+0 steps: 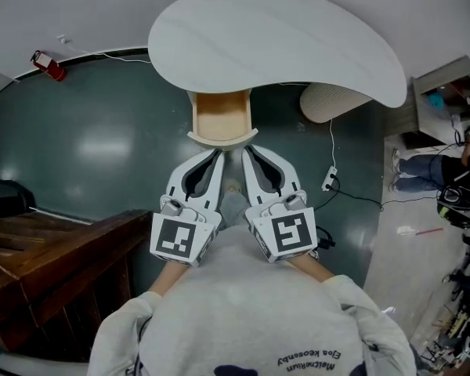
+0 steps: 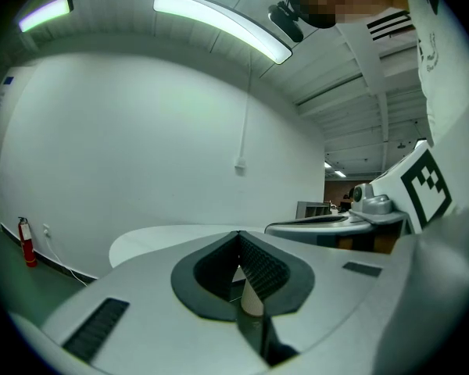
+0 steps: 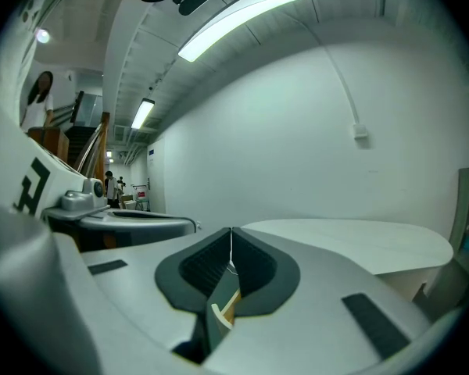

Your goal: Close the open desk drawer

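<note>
A white kidney-shaped desk top [image 1: 282, 37] spreads across the head view, and from under it a light wooden drawer [image 1: 219, 117] sticks out towards me. My left gripper [image 1: 215, 157] and right gripper [image 1: 248, 152] are held side by side, both shut and holding nothing. Their tips point at the drawer's curved front edge; I cannot tell whether they touch it. In the left gripper view the left gripper [image 2: 238, 234] has its tips together, with the desk top [image 2: 156, 239] beyond. The right gripper view shows the right gripper [image 3: 231, 231] likewise pinched together, and the desk top [image 3: 359, 241] on the right.
Dark wooden furniture [image 1: 55, 257] stands at my lower left. A red fire extinguisher [image 1: 47, 65] sits by the far wall. A power strip with cable [image 1: 329, 180] lies on the green floor right of the desk. Shelves and a person [image 1: 446, 171] are at the right edge.
</note>
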Demonstrator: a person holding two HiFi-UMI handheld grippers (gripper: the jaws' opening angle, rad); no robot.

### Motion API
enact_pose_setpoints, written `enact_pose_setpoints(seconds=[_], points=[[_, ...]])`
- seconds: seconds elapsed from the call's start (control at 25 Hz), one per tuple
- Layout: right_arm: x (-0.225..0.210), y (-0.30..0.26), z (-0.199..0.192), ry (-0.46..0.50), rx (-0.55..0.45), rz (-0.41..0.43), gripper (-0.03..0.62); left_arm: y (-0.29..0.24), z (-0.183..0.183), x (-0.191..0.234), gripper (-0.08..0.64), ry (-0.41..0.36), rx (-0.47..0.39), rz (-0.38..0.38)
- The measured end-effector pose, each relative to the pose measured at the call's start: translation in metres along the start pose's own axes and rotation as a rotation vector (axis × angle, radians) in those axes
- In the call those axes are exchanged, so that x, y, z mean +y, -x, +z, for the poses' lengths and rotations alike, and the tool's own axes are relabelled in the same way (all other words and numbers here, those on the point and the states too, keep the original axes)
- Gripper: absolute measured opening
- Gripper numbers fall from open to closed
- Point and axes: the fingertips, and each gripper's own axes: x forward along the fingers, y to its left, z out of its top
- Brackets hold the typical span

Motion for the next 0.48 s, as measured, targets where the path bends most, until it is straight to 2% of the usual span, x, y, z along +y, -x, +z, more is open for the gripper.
enact_pose_setpoints(seconds=[0.24,0.48], points=[[-0.027,-0.030,0.004,0.006,0.009,0.031,0.018,-0.039,0.003,0.014,0.009,0.003,0.016,0.014],[-0.033,-0.044,-0.001,0.002,0.017,0.056,0.018,-0.051,0.001,0.020,0.009,-0.008,0.023,0.024]])
